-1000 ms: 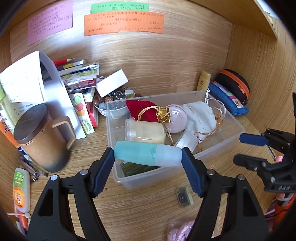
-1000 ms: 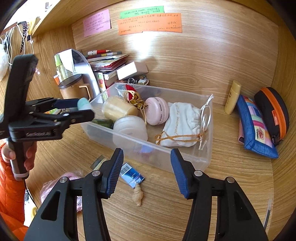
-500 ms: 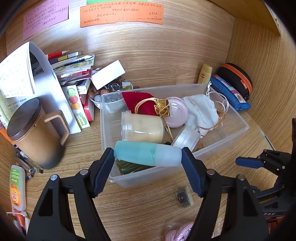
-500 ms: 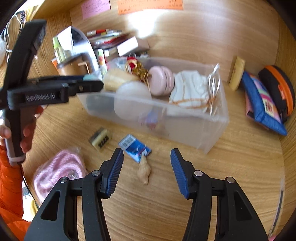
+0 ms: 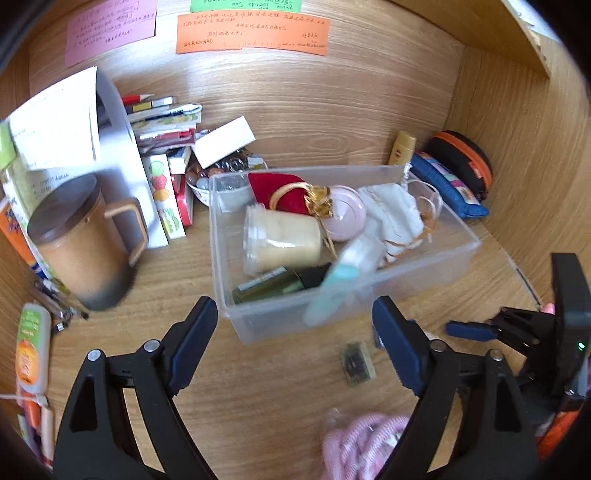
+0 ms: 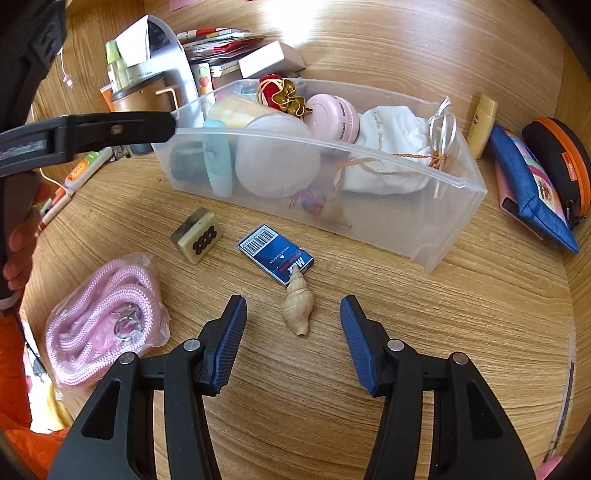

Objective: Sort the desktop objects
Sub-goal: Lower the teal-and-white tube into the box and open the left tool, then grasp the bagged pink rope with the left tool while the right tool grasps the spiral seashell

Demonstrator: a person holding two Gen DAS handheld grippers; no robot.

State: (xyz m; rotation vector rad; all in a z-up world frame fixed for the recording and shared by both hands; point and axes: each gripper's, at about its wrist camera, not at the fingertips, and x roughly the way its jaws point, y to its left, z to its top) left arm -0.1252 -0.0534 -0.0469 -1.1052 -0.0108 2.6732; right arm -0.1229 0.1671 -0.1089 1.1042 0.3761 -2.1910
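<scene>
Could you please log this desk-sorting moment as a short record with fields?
bin: clear plastic bin, holding jars and pouches
just dropped: teal bottle, now inside the bin
left tongs: open, empty, jaws just widened
right tongs: open, above the seashell
still on desk: blue box, mahjong tile, pink rope

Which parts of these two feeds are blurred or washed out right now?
Left wrist view: the teal bottle at the clear bin is motion-smeared, the brown mug soft. Right wrist view: sharp, but sunlight glares on the wooden back wall.
</scene>
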